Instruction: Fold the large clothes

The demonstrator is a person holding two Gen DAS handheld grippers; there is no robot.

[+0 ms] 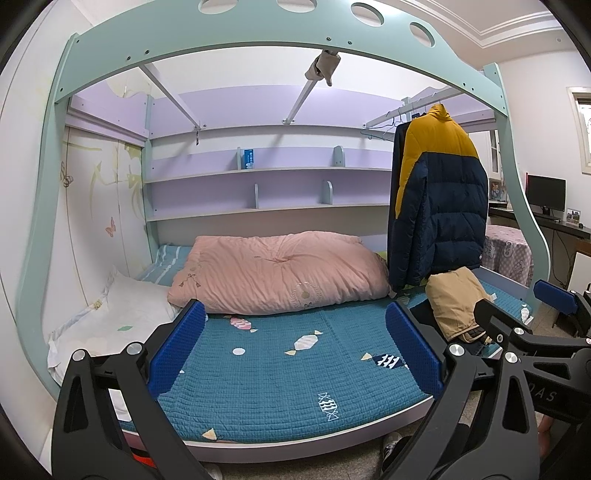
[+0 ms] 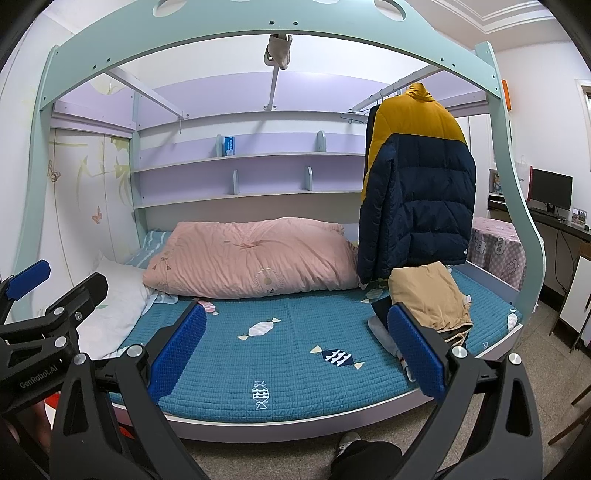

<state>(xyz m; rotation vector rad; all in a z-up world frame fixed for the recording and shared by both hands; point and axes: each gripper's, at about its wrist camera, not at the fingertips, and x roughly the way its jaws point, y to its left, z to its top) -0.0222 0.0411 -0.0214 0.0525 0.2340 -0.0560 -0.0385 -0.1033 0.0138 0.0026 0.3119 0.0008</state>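
Observation:
A navy and yellow puffer jacket (image 1: 439, 206) hangs from a rail at the bed's right end; it also shows in the right wrist view (image 2: 421, 199). A stack of folded clothes with a tan garment on top (image 1: 456, 302) lies on the teal bed cover below it, also in the right wrist view (image 2: 428, 299). My left gripper (image 1: 295, 347) is open and empty, held in front of the bed. My right gripper (image 2: 297, 350) is open and empty beside it; it also shows at the right edge of the left wrist view (image 1: 517, 310).
The bed with a teal candy-print cover (image 1: 280, 384) fills the middle. A pink duvet (image 1: 280, 273) lies at its back and a white pillow (image 1: 122, 317) at the left. A mint bed frame (image 1: 258, 33) arches overhead. A desk with a monitor (image 2: 552, 192) stands at the right.

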